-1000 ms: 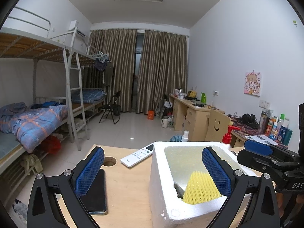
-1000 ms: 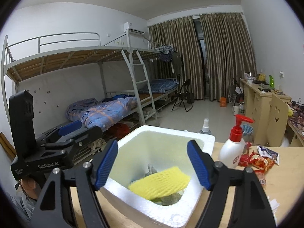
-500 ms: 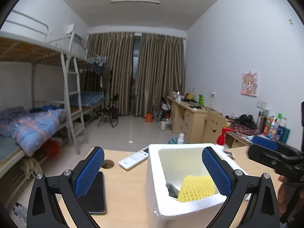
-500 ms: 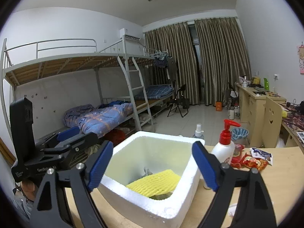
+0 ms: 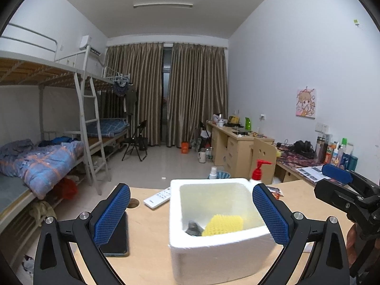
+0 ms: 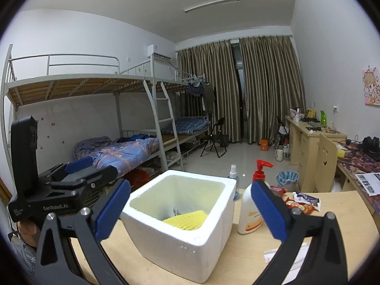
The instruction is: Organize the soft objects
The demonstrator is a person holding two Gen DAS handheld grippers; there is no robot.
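White foam box (image 5: 218, 251), square with rounded rim and grainy walls, stands on pale wooden surface (image 5: 152, 247). Inside lie a yellow mesh foam sleeve (image 5: 224, 224) and a grey lump (image 5: 193, 226), unidentifiable. Left gripper (image 5: 191, 216) spread wide, empty. Right gripper (image 6: 190, 210) opening, nothing pinched between its blue ribbed pads (image 6: 267, 210). Smooth pump bottle (image 6: 250, 210) stands beside box.
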